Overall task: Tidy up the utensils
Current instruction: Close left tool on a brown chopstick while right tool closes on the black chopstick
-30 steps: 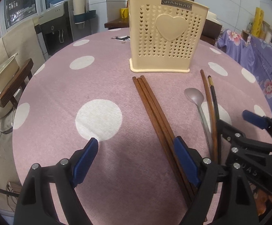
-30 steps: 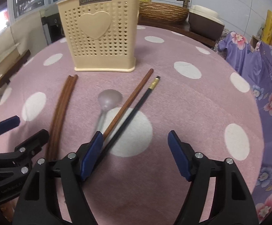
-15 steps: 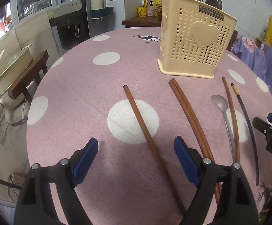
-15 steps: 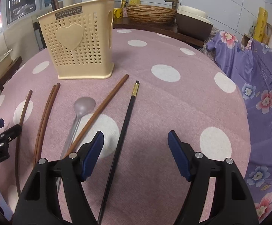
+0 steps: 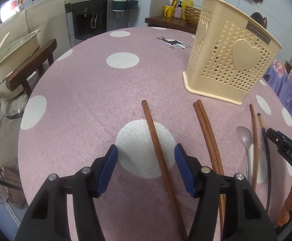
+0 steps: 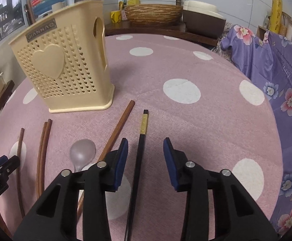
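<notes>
A cream perforated utensil holder [image 5: 228, 60] [image 6: 65, 66] stands on the pink dotted table. My left gripper [image 5: 146, 156] is open, its jaws on either side of a single brown chopstick [image 5: 156, 140] lying on the cloth. A pair of brown chopsticks [image 5: 206, 128], a grey spoon [image 5: 245, 138], another brown chopstick [image 5: 253, 132] and a black chopstick [image 5: 263, 132] lie to its right. My right gripper [image 6: 145, 154] is open, its jaws on either side of the black chopstick [image 6: 140, 156]. The spoon [image 6: 82, 153] and a brown chopstick [image 6: 117, 128] lie left of it.
A wooden stool with a cream pot [image 5: 9, 60] stands off the table's left edge. A water dispenser [image 5: 89, 16] and a shelf with bottles are behind. A purple floral cloth [image 6: 276, 70] lies to the right. A woven basket [image 6: 152, 14] sits on the back counter.
Both grippers have moved apart and lowered: the left one shifted left onto the single brown chopstick, the right one shifted right onto the black chopstick. Both jaw gaps look narrower.
</notes>
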### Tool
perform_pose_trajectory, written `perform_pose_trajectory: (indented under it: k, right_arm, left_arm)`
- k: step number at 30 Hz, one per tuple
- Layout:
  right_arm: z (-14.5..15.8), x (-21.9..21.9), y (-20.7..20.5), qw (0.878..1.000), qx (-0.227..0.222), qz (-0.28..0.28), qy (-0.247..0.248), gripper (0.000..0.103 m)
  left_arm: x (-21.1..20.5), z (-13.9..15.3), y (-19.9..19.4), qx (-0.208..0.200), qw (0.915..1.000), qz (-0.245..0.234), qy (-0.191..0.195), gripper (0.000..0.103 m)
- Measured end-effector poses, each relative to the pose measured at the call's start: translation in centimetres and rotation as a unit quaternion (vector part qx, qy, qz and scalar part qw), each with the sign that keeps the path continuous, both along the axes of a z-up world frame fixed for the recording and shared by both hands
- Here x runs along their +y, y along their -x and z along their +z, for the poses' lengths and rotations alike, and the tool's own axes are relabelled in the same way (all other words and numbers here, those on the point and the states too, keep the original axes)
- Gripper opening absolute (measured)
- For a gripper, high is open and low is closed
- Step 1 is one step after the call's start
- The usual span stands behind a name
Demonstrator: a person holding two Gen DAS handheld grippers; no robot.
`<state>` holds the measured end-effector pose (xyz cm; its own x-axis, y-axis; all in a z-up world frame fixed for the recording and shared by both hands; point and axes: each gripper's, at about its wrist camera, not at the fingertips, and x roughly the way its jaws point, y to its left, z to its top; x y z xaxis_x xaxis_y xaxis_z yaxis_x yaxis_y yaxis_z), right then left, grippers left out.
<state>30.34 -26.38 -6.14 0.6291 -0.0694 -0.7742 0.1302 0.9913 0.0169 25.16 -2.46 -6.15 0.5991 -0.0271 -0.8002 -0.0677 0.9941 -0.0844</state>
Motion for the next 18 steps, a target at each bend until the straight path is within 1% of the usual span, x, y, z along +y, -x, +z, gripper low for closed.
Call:
perform_pose_trajectory:
  k: [1,3,4,6,8,12,14,18]
  right_arm:
    - [-0.3,0.2,-0.2,1.0,0.005,0.001,0.004,0.034]
    - [-0.9,0.4,-0.4,1.0,0.014,0.002,0.007,0.034]
    - [-1.0,0.3,-0.4,1.0,0.01,0.0,0.005,0.033]
    - [-1.1,0.0,-0.7,1.0,0.008,-0.006,-0.002,0.03]
    - [-1.2,-0.3,-1.1,1.0,0.006,-0.009,-0.005,0.026]
    - [-1.2,-0.5,-1.9,1.0,0.007,-0.004,0.0,0.024]
    - [-1.2,-0.5,-2.4,1.0,0.005,-0.003,0.0,0.024]
    - [-1.2,-0.6,-2.8,1.0,0.0,-0.004,-0.001,0.023]
  left_arm:
    - [-0.1,0.0,0.0,-0.001,1.0,0.003,-0.003,0.053]
    - [-0.3,-0.1,-0.1,-0.002,0.9999,0.006,-0.009,0.046]
    - [-0.4,0.0,-0.3,-0.001,0.9999,0.005,-0.013,0.044]
    - [-0.7,-0.1,-0.8,0.0,0.9998,0.004,-0.019,0.036]
    - [-0.9,-0.1,-1.4,-0.001,0.9997,0.004,-0.025,0.033]
    - [-1.4,-0.1,-2.9,0.0,0.9996,0.0,-0.029,0.031]
    - [-1.5,-0.1,-3.4,0.003,0.9997,-0.001,-0.026,0.031]
    - [-1.9,-0.1,-3.8,0.004,0.9996,0.0,-0.028,0.03]
